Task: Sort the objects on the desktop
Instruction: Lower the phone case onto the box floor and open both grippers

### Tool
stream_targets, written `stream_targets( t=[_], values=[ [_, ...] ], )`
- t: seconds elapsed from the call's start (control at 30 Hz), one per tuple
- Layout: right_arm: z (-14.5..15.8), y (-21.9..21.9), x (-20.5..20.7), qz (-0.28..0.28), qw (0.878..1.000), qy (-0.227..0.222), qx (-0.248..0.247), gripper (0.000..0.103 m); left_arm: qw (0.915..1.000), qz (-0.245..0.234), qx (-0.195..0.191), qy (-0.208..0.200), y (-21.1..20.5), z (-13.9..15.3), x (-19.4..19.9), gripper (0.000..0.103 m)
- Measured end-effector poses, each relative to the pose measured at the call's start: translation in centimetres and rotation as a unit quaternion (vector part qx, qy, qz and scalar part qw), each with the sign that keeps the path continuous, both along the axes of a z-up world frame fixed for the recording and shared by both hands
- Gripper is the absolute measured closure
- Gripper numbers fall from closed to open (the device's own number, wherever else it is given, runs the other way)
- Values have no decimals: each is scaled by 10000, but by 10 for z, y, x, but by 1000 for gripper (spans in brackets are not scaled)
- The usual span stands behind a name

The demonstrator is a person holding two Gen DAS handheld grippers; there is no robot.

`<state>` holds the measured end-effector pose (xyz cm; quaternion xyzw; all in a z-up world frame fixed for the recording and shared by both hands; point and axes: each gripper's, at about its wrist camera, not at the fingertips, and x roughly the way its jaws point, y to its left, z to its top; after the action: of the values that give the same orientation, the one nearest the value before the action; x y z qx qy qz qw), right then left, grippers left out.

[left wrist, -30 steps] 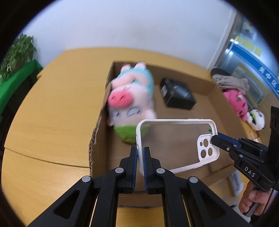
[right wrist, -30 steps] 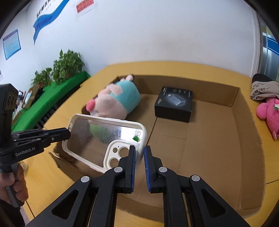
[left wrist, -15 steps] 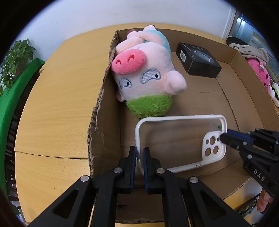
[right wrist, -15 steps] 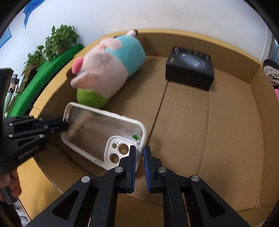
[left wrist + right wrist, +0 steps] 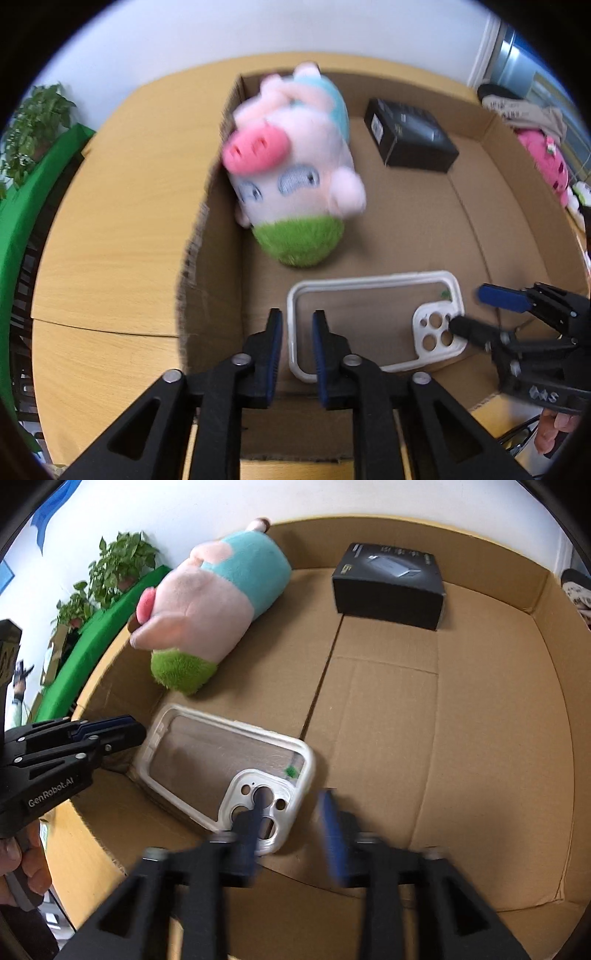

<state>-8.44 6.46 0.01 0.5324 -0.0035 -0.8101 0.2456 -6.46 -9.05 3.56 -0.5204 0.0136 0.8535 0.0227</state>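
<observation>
Since half a second ago both grippers have let go of the clear white-rimmed phone case (image 5: 373, 317), which now lies flat on the floor of the open brown cardboard box (image 5: 517, 206). At the box's 9 o'clock side, the left gripper (image 5: 297, 345) has its fingers apart, straddling the case's short edge without pressing it. At 11 o'clock lies the pink plush pig with teal shirt and green end (image 5: 295, 177); at 1 o'clock sits the black rectangular carton (image 5: 412, 134). At 3 o'clock the right gripper (image 5: 291, 823) is spread wide over the camera cutout.
</observation>
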Motion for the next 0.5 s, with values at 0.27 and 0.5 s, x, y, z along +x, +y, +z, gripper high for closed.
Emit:
stream_targets(
  t=[0.27,0.5],
  values=[
    [53,27,30,-140,9945,930,-450,13,9882,324,185,1486,-12,58,56,39],
    [89,51,59,-451,9845,1582,-609,10,9616,310,396,2697,2,92,103,24]
  ],
)
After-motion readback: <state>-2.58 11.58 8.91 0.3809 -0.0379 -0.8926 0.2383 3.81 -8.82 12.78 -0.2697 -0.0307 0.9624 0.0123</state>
